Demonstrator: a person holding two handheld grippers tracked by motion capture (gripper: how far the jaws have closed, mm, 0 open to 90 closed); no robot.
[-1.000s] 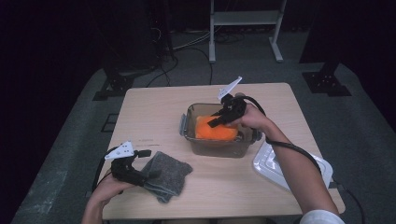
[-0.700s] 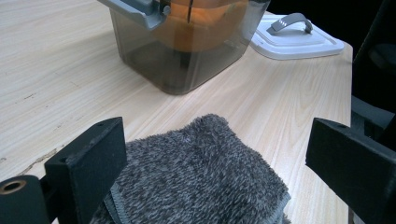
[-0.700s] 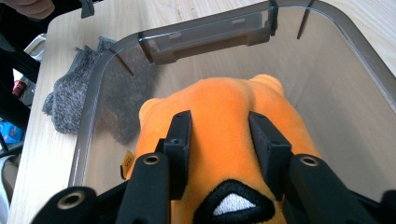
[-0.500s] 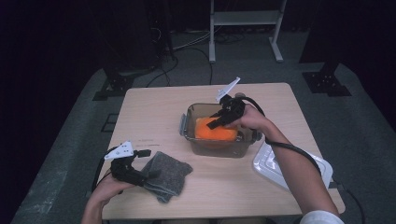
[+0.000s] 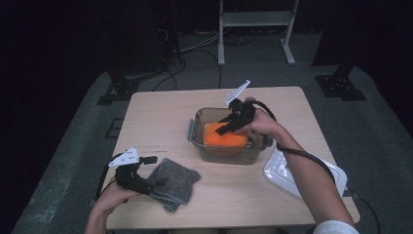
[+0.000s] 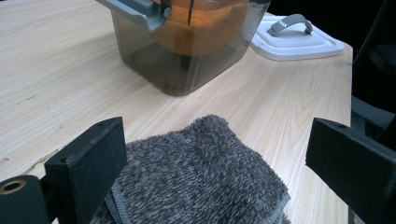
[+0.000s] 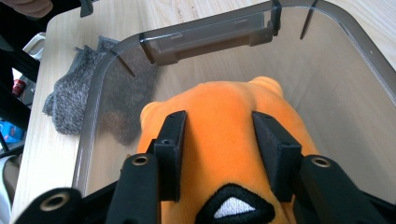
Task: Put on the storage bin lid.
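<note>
While the right gripper (image 7: 219, 154) rests in the smoky plastic bin (image 5: 204, 146) at the table's centre, its jaws have just been opening, now part-open astride the soft orange plush toy (image 7: 224, 135); widen fully, then lift straight out. At seven o'clock, the left gripper (image 6: 219, 163) hangs wide open over the fuzzy grey folded cloth (image 6: 196, 172).
</note>
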